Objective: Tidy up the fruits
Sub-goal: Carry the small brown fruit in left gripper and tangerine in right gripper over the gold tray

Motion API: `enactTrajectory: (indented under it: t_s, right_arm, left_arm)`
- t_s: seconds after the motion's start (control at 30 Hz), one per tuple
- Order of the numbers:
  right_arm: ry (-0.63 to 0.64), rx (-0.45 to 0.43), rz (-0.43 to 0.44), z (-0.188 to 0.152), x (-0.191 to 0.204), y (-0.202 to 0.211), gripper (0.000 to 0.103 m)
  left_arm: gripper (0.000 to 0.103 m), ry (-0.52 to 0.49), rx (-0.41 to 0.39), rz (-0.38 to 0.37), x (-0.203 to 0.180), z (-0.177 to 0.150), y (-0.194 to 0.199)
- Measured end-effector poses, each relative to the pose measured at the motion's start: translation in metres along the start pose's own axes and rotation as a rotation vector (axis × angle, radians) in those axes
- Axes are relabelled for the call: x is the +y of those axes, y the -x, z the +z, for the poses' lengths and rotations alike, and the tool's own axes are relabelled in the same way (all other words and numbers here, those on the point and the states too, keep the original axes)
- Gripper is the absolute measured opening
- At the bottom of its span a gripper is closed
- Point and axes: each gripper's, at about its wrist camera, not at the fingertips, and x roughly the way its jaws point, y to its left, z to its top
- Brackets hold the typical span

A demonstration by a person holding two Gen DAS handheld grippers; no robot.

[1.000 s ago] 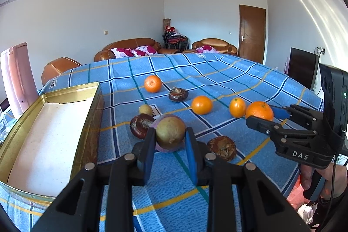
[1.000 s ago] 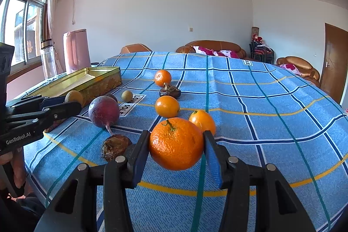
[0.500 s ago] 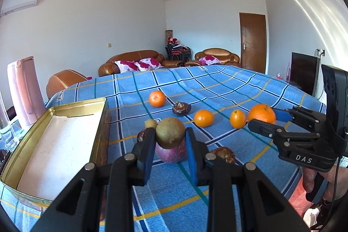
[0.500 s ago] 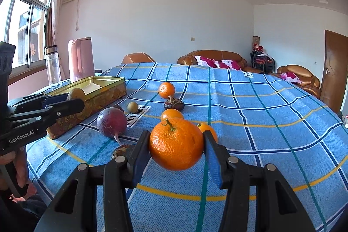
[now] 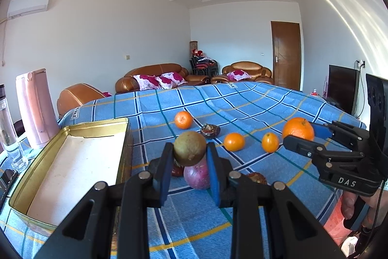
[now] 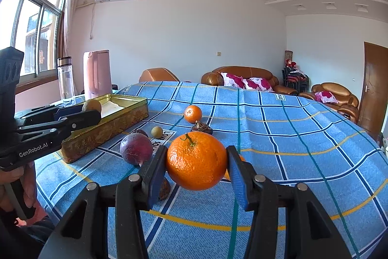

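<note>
Left wrist view: we are pinching a round brownish-green fruit [image 5: 189, 148] in the left gripper [image 5: 189, 163], holding it above the blue checked tabletop [image 5: 242, 101] just right of the open gold metal tin [image 5: 94, 124].

Right wrist view: we are clamping a large stemmed orange [image 6: 196, 160] in the right gripper [image 6: 197, 176], raised over the tabletop, a round purple fruit [image 6: 136, 148] lying at left.

On the desk [image 5: 242, 103], the tin tray [image 5: 72, 162] lies at the left. Right of the tray lie a purple fruit [image 5: 197, 174] and three small oranges [image 5: 183, 120]. Behind the tray stand a jug [image 5: 36, 108] and a bottle [image 6: 66, 79].
</note>
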Motion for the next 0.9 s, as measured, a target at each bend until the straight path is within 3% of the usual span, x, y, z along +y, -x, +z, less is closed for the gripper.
enactTrajectory:
  t_s: [0.9]
  right_arm:
    - [0.065,-0.075,0.059,0.031,0.031,0.0,0.051]
  left_arm:
    - [0.028,0.02,-0.065,0.086,0.029,0.008,0.017]
